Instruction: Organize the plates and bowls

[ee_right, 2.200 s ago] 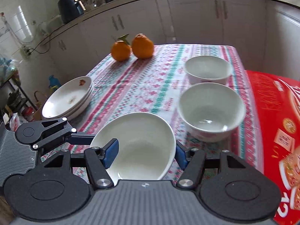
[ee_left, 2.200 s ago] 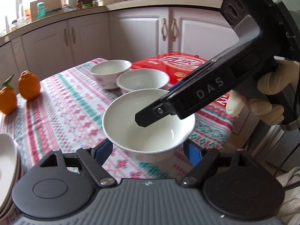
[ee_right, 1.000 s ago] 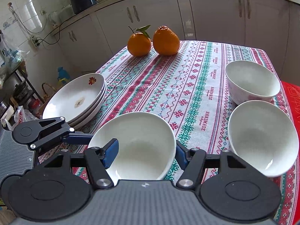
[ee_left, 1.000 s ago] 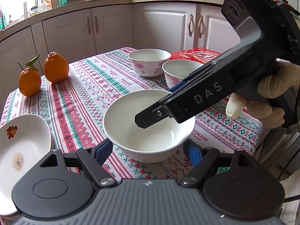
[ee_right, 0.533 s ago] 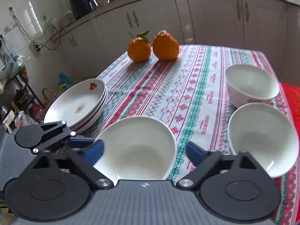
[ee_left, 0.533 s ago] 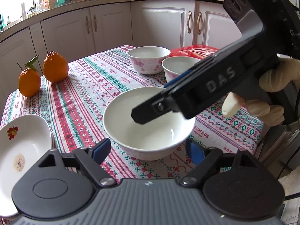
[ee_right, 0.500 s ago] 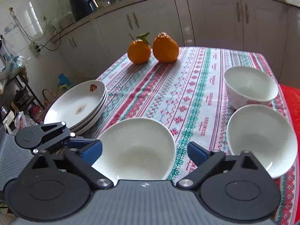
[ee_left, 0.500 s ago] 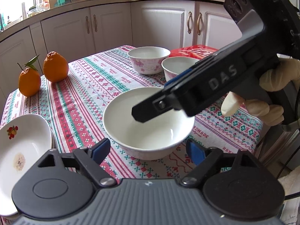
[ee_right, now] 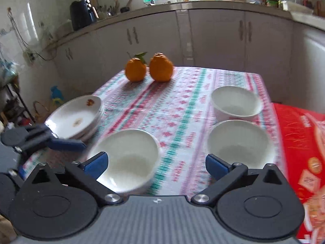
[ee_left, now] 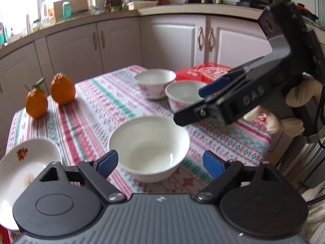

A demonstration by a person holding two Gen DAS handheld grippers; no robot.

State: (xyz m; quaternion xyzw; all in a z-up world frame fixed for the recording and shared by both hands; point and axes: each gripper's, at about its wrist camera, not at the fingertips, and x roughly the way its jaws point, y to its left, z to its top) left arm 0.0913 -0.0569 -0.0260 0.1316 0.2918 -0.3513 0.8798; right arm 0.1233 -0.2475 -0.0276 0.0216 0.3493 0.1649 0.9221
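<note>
Released since a second ago: near bowl (ee_left: 149,148) now sitting on the tablecloth (ee_left: 97,109), both tools drawn back from it. Left gripper (ee_left: 160,163) just been opening, jaws slack either side of the bowl, pads clear of its wall. Right gripper (ee_right: 156,163) likewise just been opening, spread wide, nothing clenched, the bowl (ee_right: 126,158) off at 9 o'clock of its gap. Plain white inside, pink flowers outside, upright, empty. Plates (ee_right: 76,120) stacked at 9 o'clock of the bowl, flower-printed rim uppermost. Oranges (ee_right: 149,69) at 12. Two more bowls (ee_right: 236,128) at 2 and 3 o'clock. Seen only from the left wrist: gloved hand (ee_left: 292,109) holding the right tool. Seen only from the right wrist: full plate stack.
</note>
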